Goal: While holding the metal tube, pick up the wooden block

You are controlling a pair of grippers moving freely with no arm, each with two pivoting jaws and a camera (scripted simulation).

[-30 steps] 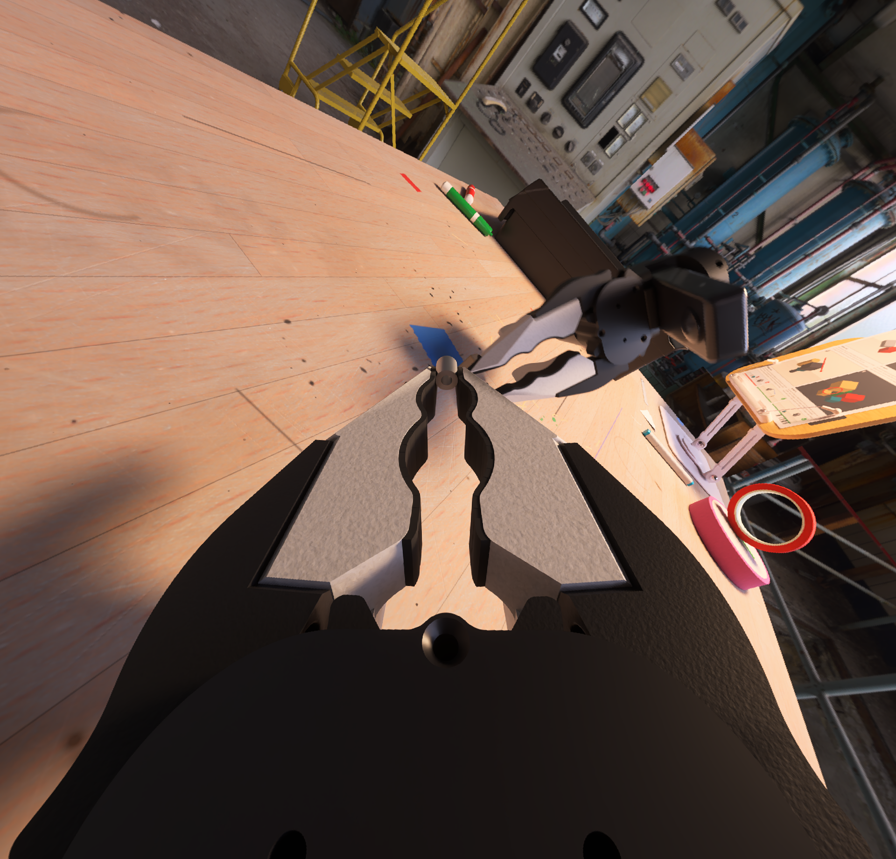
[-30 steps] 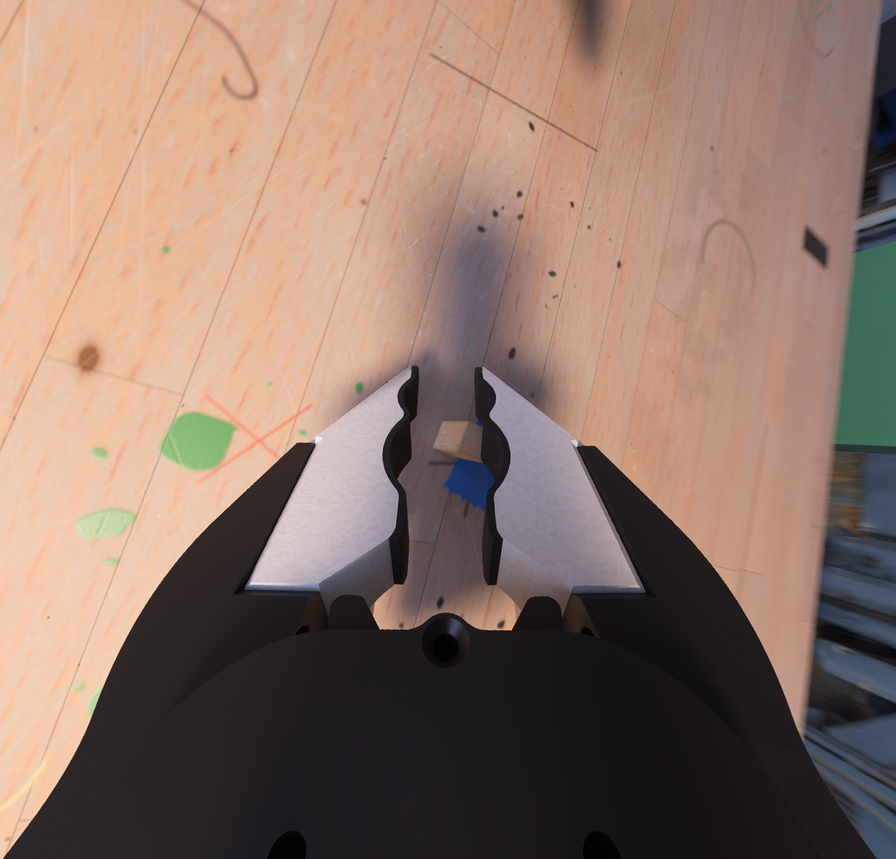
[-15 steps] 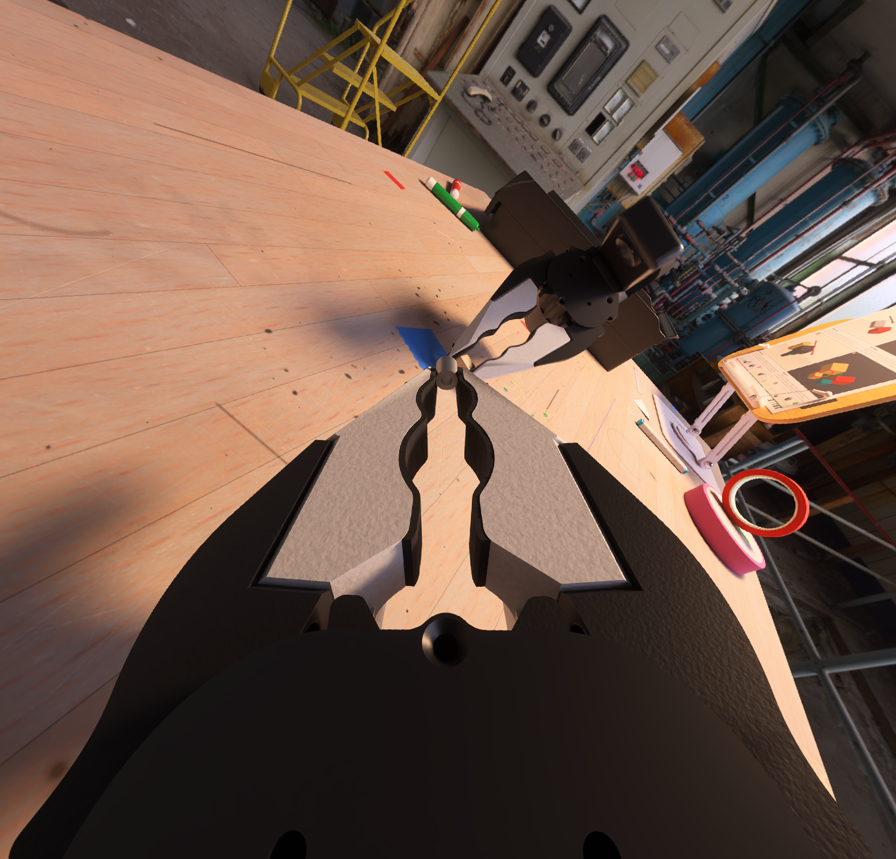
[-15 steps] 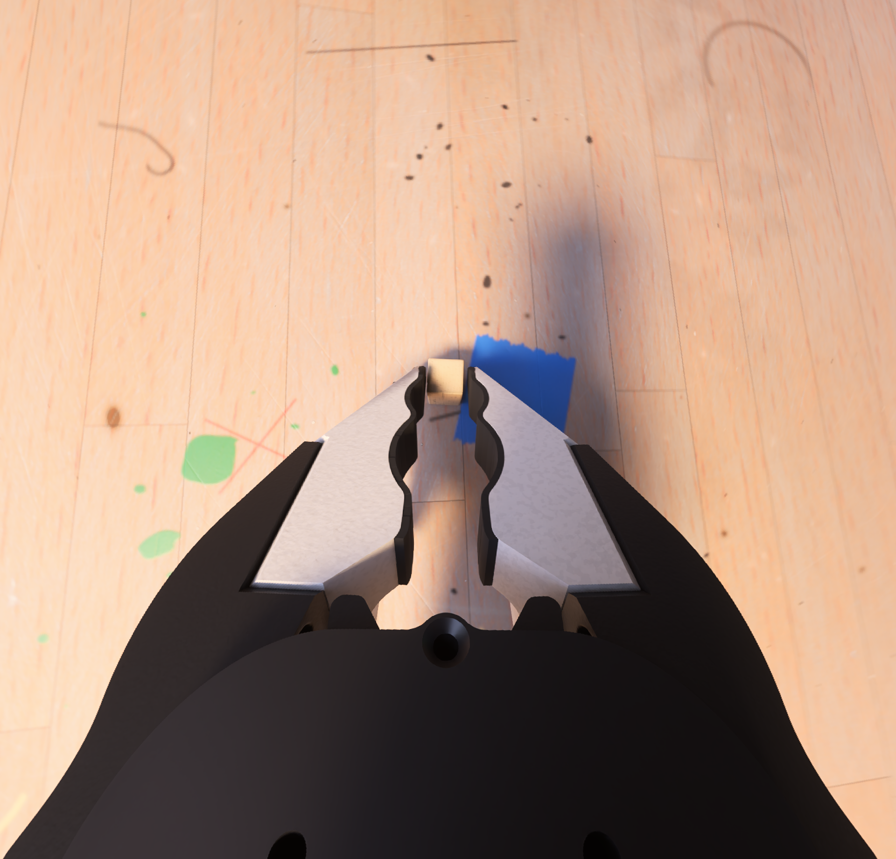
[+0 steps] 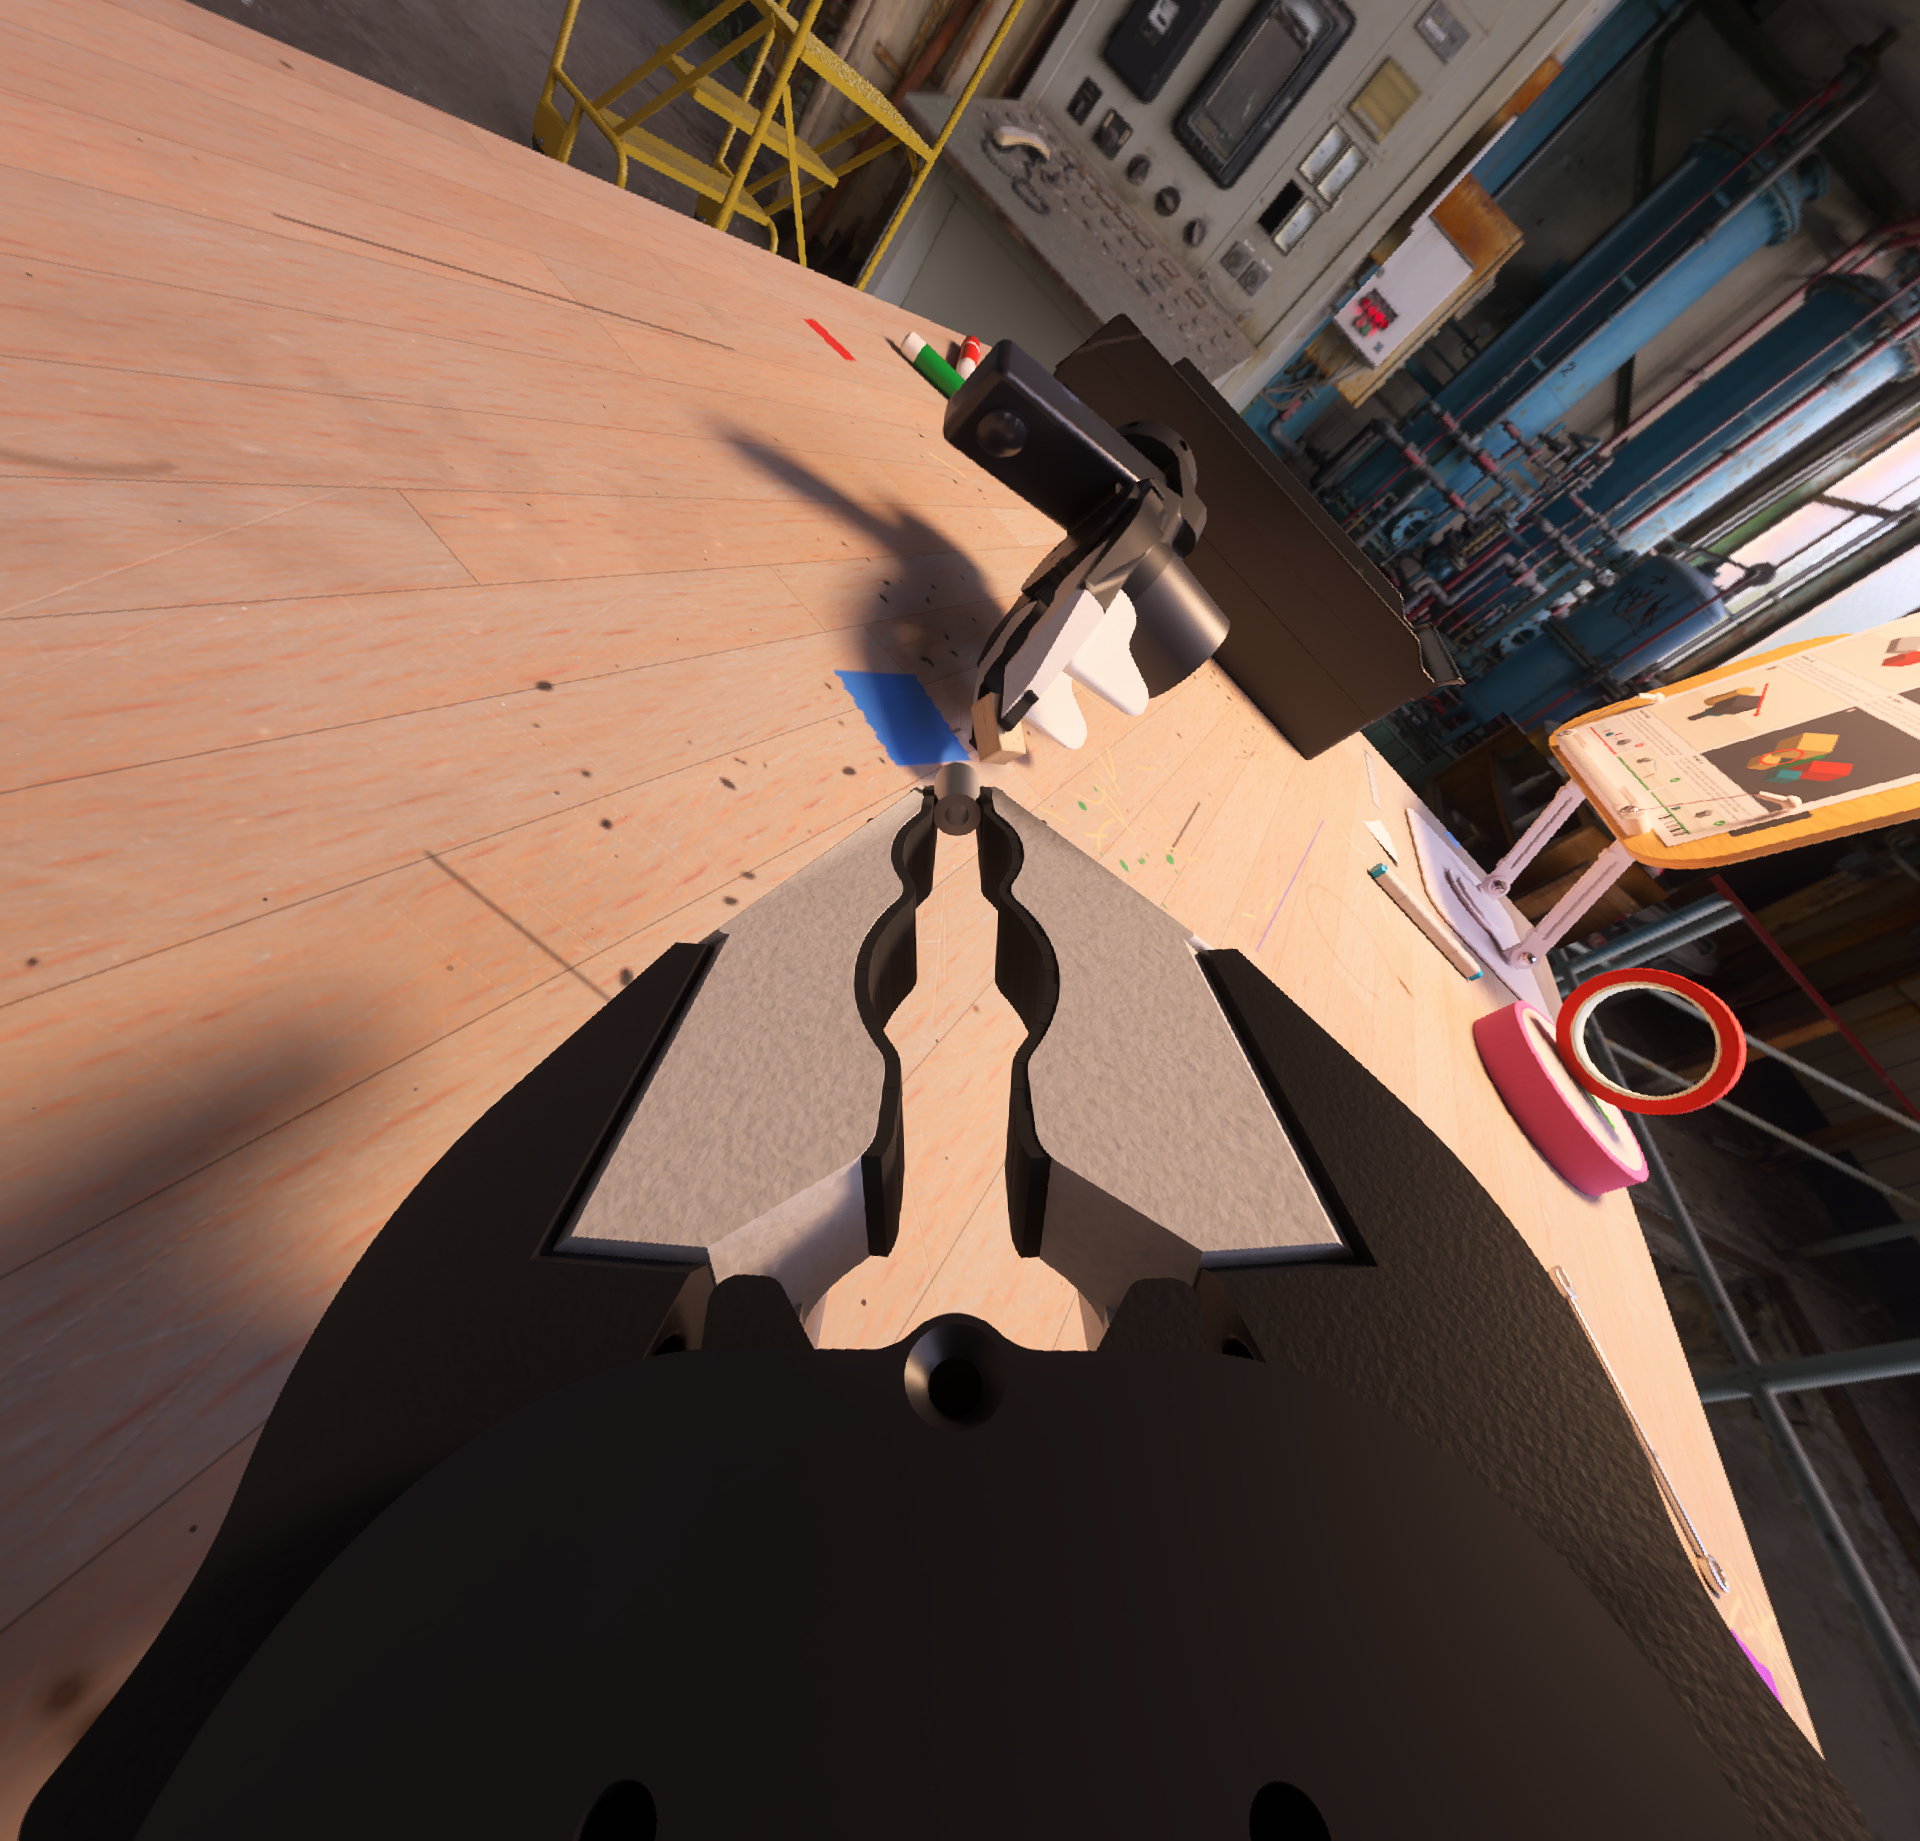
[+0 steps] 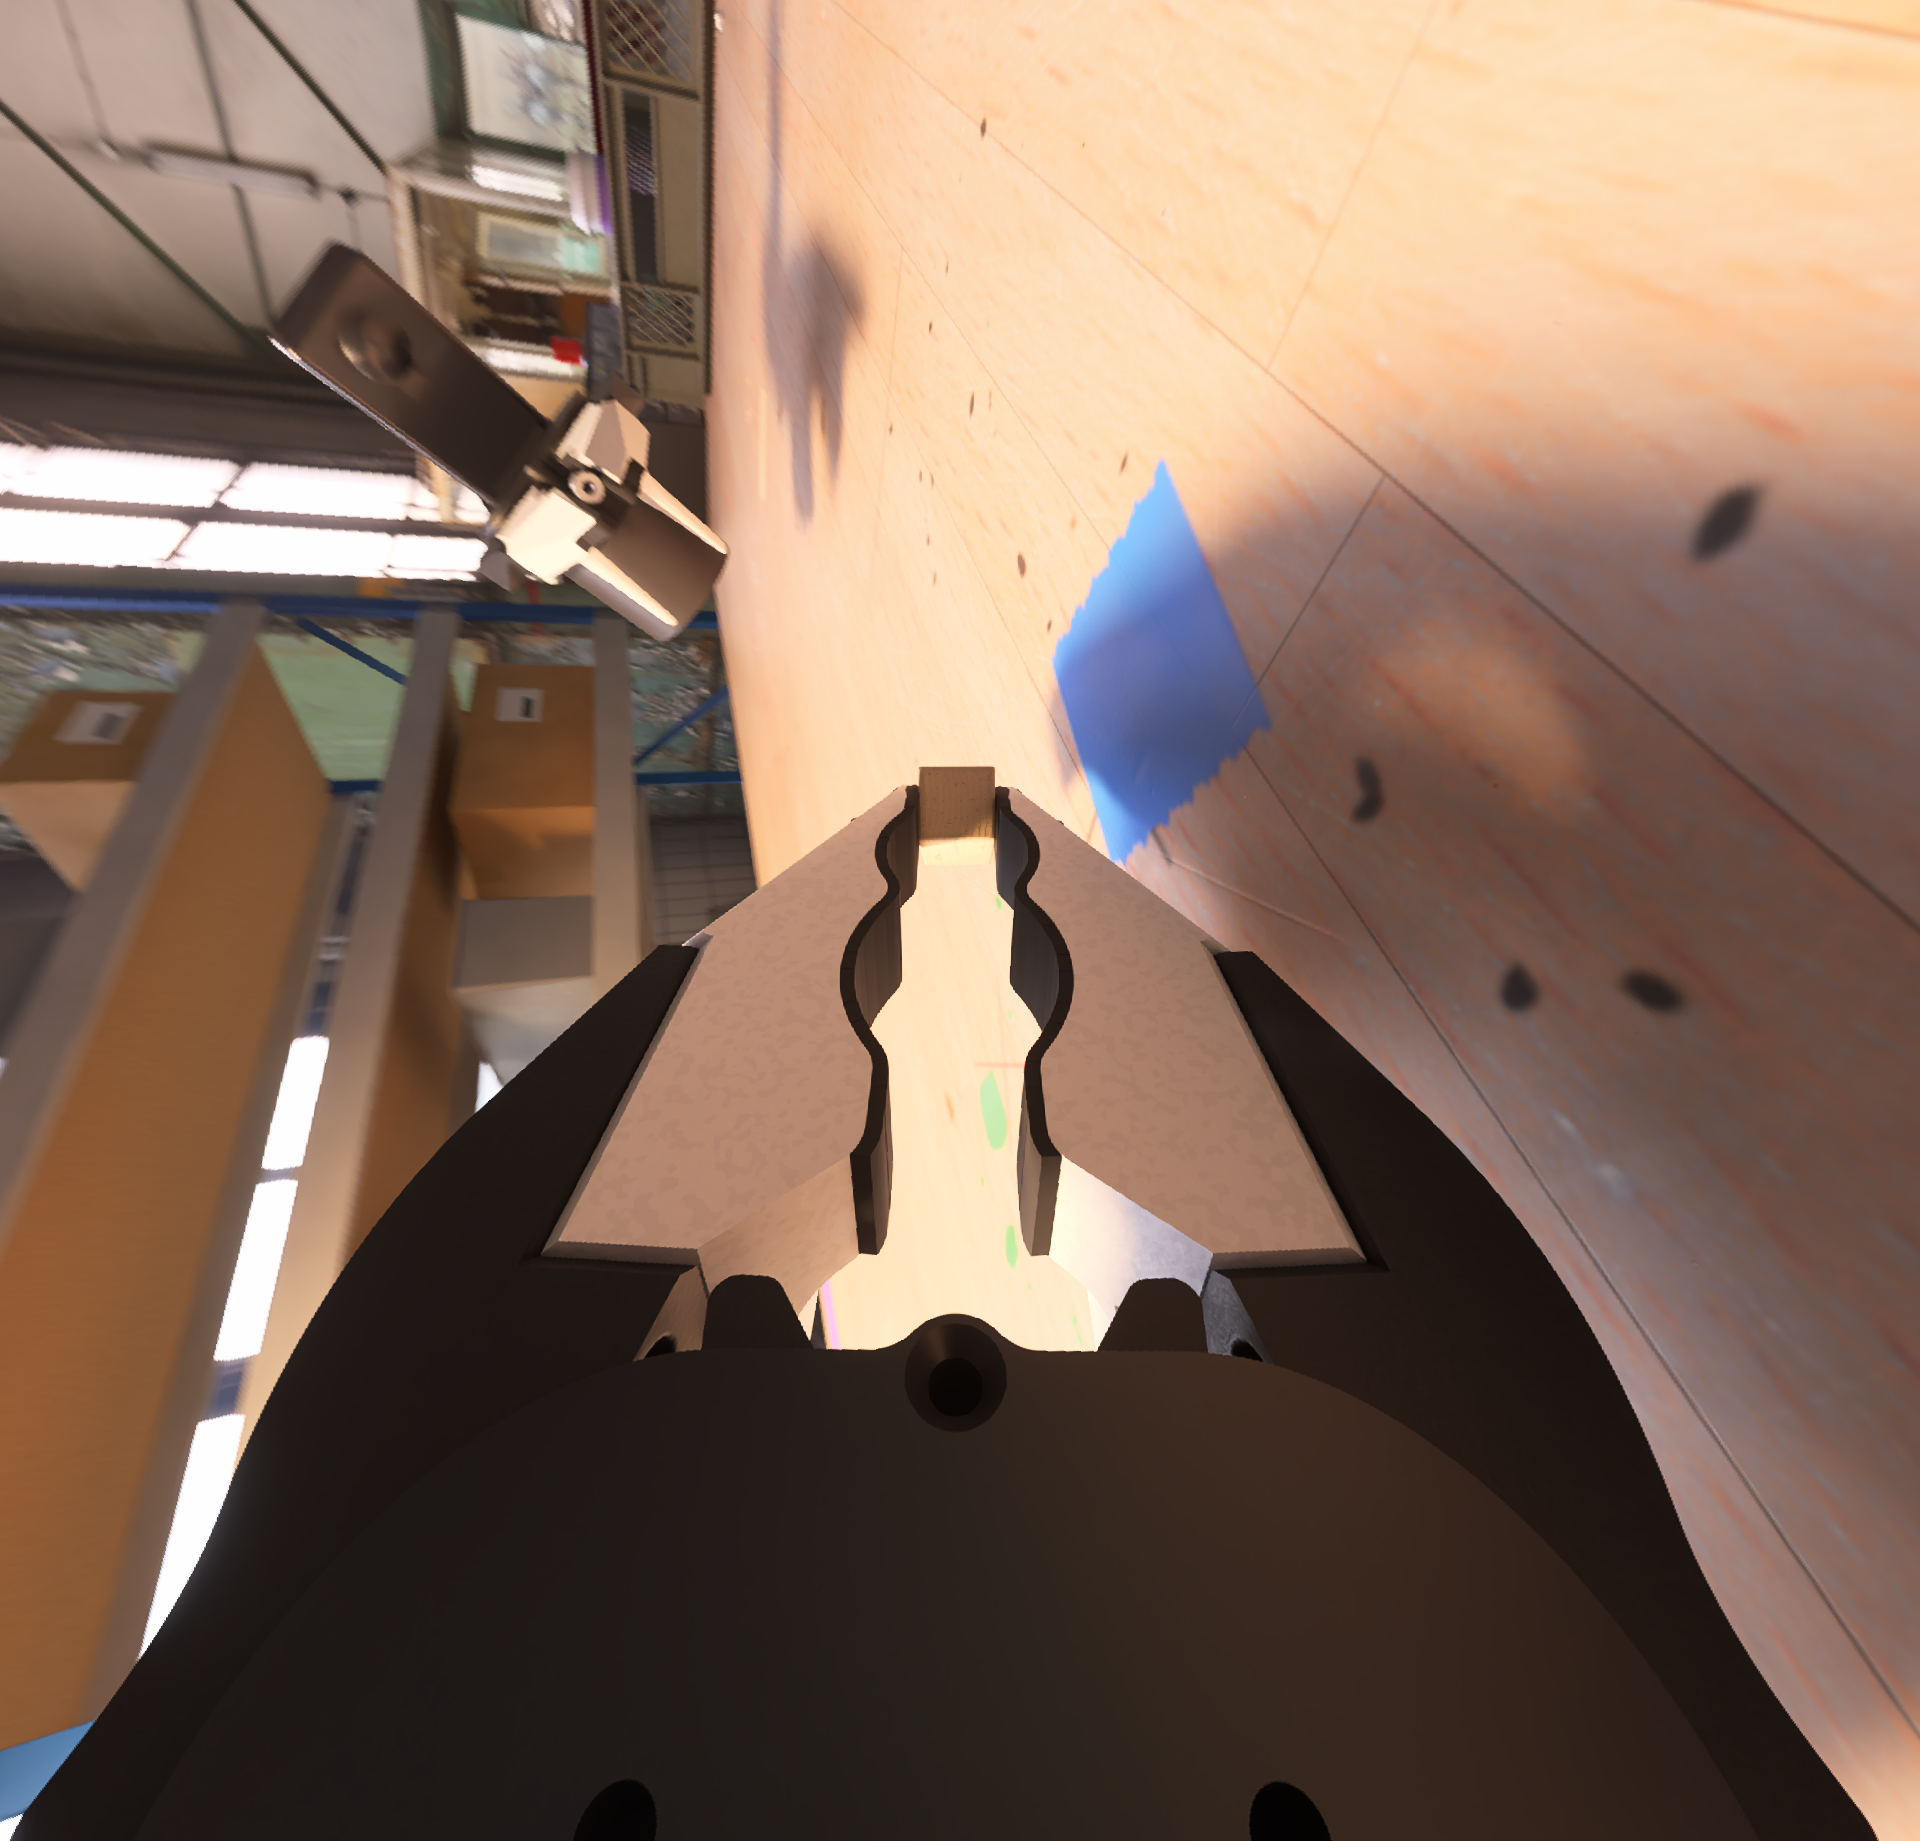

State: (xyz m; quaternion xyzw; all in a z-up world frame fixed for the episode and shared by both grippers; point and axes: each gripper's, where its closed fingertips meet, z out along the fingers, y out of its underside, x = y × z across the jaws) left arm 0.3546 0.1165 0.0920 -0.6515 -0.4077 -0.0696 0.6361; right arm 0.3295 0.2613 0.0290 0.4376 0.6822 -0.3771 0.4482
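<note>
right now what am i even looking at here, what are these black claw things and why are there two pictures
Each picture comes from a camera riding on a two-finger gripper, looking forward along its own fingers, so the black body and pale fingers at the bottom belong to that gripper.

In the left wrist view, the left gripper is shut on a small metal tube, pinched at the fingertips. Farther off you see the other gripper from the side.

In the right wrist view, the right gripper is shut on a little wooden block, apparently raised off the wooden table. The left gripper shows at the upper left.

On the table lie a blue patch, a green marker, a dark box, and two tape rolls, pink and red, near the edge.
</note>
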